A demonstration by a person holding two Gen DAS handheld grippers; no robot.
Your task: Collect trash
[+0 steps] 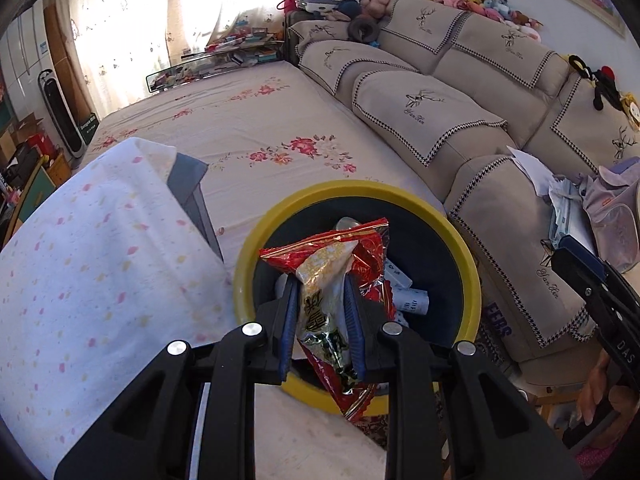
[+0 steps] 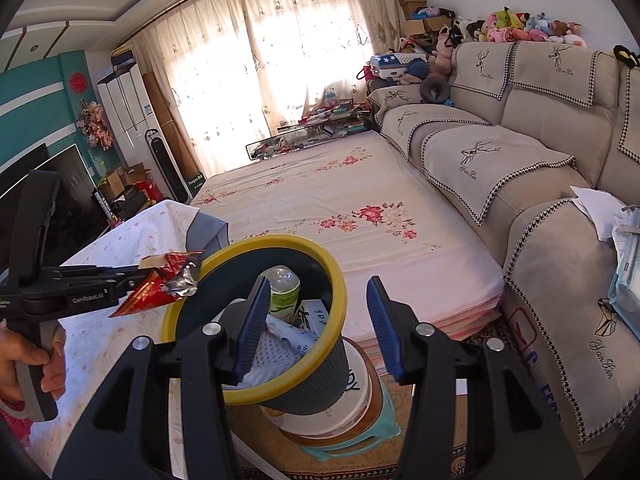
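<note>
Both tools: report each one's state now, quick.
Left tool: closed on the red snack wrapper, over the yellow-rimmed bin.
Right tool: open, holding nothing.

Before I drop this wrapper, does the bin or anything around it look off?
Yes. The bin is tilted, leaning toward the table, and perched on a stack of a tub and stool rather than the floor. It looks tippable. The wrapper is over its mouth.
</note>
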